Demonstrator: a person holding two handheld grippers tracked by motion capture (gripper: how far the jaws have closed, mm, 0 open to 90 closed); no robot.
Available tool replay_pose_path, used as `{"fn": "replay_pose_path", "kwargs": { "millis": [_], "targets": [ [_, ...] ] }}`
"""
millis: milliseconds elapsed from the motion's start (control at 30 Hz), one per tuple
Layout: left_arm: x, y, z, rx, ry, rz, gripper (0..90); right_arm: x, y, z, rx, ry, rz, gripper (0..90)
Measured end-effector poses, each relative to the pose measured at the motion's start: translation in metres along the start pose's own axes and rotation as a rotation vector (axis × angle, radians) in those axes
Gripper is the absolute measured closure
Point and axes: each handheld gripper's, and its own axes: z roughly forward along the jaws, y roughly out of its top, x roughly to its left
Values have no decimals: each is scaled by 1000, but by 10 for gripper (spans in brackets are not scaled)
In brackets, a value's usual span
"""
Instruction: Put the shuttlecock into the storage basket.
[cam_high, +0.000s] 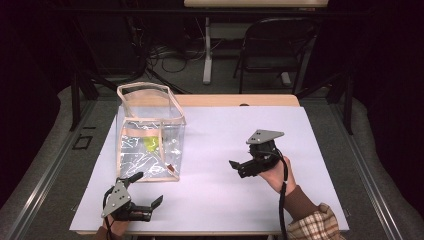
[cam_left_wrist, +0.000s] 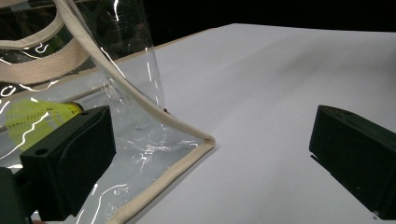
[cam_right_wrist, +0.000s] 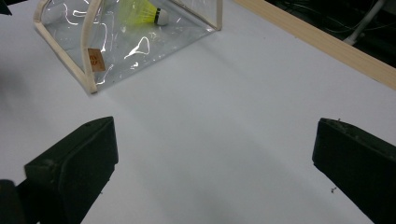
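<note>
Left claw: my left black two-jaw gripper (cam_high: 148, 196) sits at the near left edge, jaws spread wide, nothing between them; one jaw stands just beside the bag's near corner, and I cannot tell whether it touches.
Right claw: my right black two-jaw gripper (cam_high: 239, 166) hangs over the bare sheet, well apart from the bag, jaws wide apart and empty, pointing toward the bag.
Left jaws up close: blocky matt black pads, squared edges, in the left gripper view (cam_left_wrist: 212, 158).
Right jaws up close: same matt black blocks, in the right gripper view (cam_right_wrist: 215, 158).
Bag: clear glossy plastic box-shaped tote bag with cream woven fabric trim and handles (cam_high: 150, 131), standing upright on the left of the table, mouth open at the top; the walls are crinkled and throw white glints. I see a small brown tag on one trimmed edge (cam_right_wrist: 95, 59).
Shuttlecock: yellow-green feathered shuttlecock with a white rounded cork tip (cam_right_wrist: 142, 11), lying on its side on the bag's floor.
Surface: smooth matt white sheet covering the table (cam_high: 215, 200), with a pale wooden table edge (cam_high: 240, 100) along the far side.
</note>
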Motion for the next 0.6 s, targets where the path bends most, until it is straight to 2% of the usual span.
{"fn": "replay_pose_path", "kwargs": {
  "millis": [200,367,600],
  "targets": [
    [0,0,0,0,1,-1,3,2,-16,-7,-5,-26,-1,0],
    [0,0,0,2,1,0,3,4,-29,-11,-18,-27,7,0],
    [0,0,1,4,1,1,3,9,-45,-14,-33,-34,-5,0]
  ]
}}
